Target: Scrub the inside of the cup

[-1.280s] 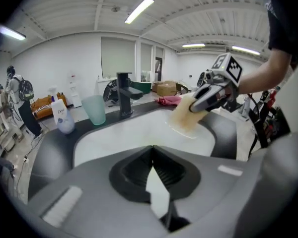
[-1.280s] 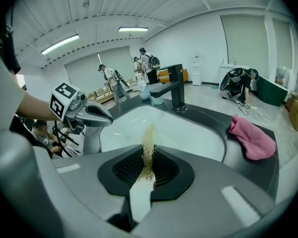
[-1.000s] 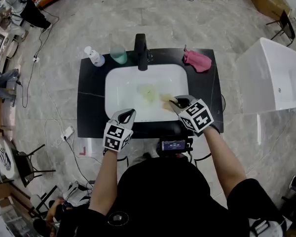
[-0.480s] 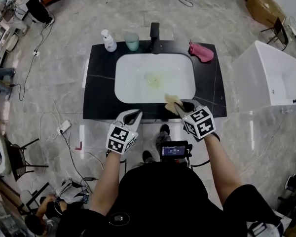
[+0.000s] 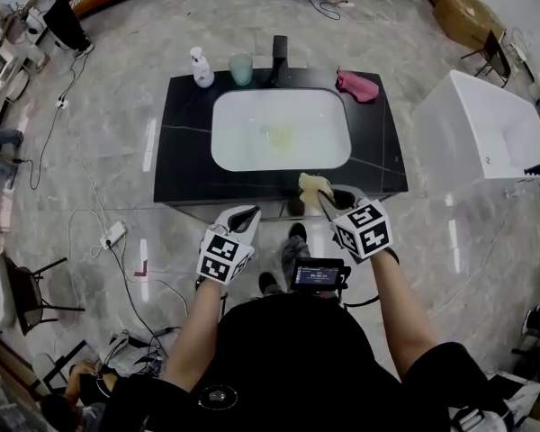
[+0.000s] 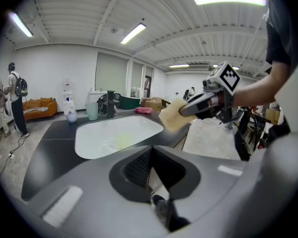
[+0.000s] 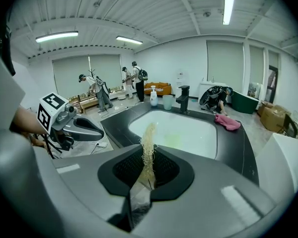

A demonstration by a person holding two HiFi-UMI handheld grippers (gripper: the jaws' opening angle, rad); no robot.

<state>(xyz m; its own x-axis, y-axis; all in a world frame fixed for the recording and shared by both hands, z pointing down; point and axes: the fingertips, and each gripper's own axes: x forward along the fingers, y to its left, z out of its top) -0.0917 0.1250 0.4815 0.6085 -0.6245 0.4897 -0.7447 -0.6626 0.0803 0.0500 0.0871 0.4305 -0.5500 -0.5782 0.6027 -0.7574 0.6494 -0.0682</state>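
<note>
Cup (image 5: 241, 68) is standing upright at the back of the black counter (image 5: 182, 151), upper left of the head view by the tap (image 5: 279, 54). That's straight up-frame from my left gripper (image 5: 244, 215), which is closed on nothing. Right gripper (image 5: 324, 198) is pinching the scrub pad (image 5: 311, 187); both hang near the counter's front edge, grey workshop floor all round.

A black stone counter (image 5: 184, 142) carries a white inset basin (image 5: 252, 147). Along its far edge sit a white pump bottle (image 5: 201, 68), pale green cup (image 5: 241, 69), black faucet (image 5: 279, 57) and crumpled pink cloth (image 5: 357, 85).
</note>
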